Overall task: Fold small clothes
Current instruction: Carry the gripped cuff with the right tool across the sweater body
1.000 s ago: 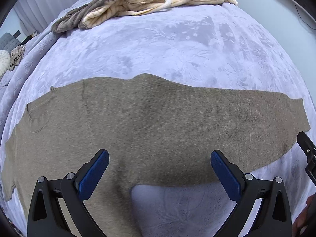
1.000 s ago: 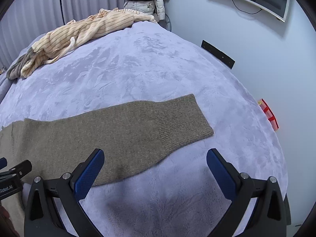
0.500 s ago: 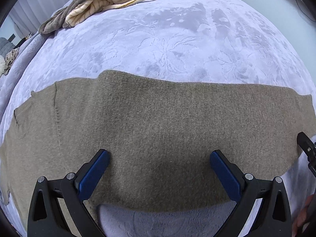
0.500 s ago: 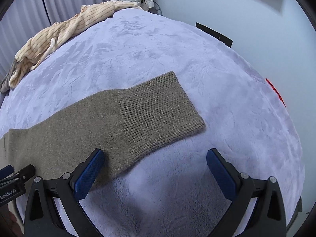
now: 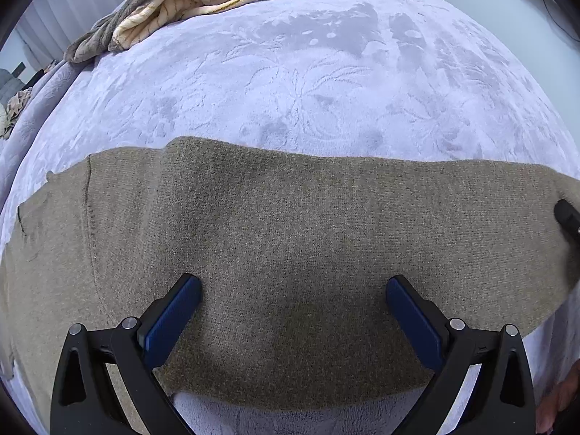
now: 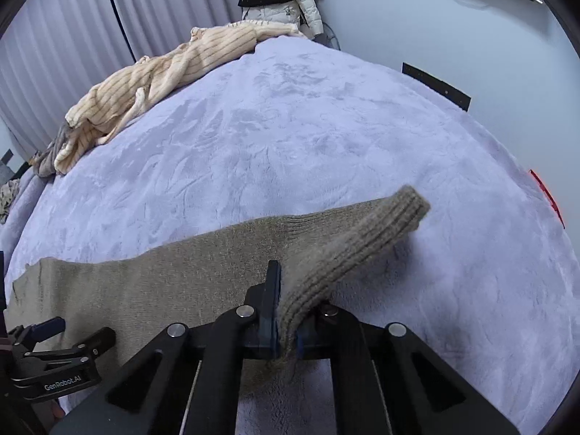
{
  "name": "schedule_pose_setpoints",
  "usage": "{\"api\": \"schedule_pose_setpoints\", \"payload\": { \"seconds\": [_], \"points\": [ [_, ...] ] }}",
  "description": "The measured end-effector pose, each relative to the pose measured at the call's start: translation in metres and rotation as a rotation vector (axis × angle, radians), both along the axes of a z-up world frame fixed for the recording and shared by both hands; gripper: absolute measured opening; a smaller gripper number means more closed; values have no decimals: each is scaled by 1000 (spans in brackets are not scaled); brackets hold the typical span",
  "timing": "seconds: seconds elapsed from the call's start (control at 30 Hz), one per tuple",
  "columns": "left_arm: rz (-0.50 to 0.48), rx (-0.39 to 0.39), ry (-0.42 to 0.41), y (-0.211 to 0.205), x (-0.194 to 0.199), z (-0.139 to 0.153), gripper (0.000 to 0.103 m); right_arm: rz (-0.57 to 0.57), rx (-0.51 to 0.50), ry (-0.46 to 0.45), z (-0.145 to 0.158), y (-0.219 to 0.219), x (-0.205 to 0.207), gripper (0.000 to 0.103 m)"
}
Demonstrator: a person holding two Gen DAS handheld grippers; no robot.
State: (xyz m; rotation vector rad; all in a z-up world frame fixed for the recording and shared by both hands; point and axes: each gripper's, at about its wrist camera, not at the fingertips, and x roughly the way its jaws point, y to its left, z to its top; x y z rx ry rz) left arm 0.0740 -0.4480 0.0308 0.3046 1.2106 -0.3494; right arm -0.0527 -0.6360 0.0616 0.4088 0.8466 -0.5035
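A brown knit sweater [image 5: 290, 239] lies flat on the lilac bed cover [image 5: 308, 83]. My left gripper [image 5: 293, 311] is open, low over the sleeve near its near edge, with blue pads [image 5: 172, 320] either side of the cloth. My right gripper [image 6: 286, 311] is shut on the ribbed sleeve cuff [image 6: 366, 246] and lifts it off the cover, so the cuff stands up tilted to the right. The rest of the sleeve [image 6: 152, 282] lies flat. The left gripper's body shows in the right wrist view [image 6: 54, 355] at lower left.
A cream striped garment [image 6: 174, 69] with a grey piece [image 5: 98, 40] lies bunched at the bed's far edge. A white jacket [image 6: 279, 0] hangs by the curtains. A wall runs along the bed's right side, with a red object [image 6: 547, 192] near it.
My right gripper has moved onto the cuff, closed on it and raised it. My left gripper has dropped closer over the sleeve and stays open.
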Motion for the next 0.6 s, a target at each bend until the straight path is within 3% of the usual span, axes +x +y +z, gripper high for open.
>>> {"api": "schedule_pose_setpoints", "payload": {
  "seconds": [0.17,0.37,0.6],
  "points": [
    [-35,-39,57,-3,4,-6,103,-24,-73,-51,24,14,-17,6],
    [-60,-101,181,3,22,-12,103,-54,-137,-44,36,25,-26,6],
    [-26,-283,268,46,29,17,103,-75,-152,-50,58,36,-35,6]
  ]
}}
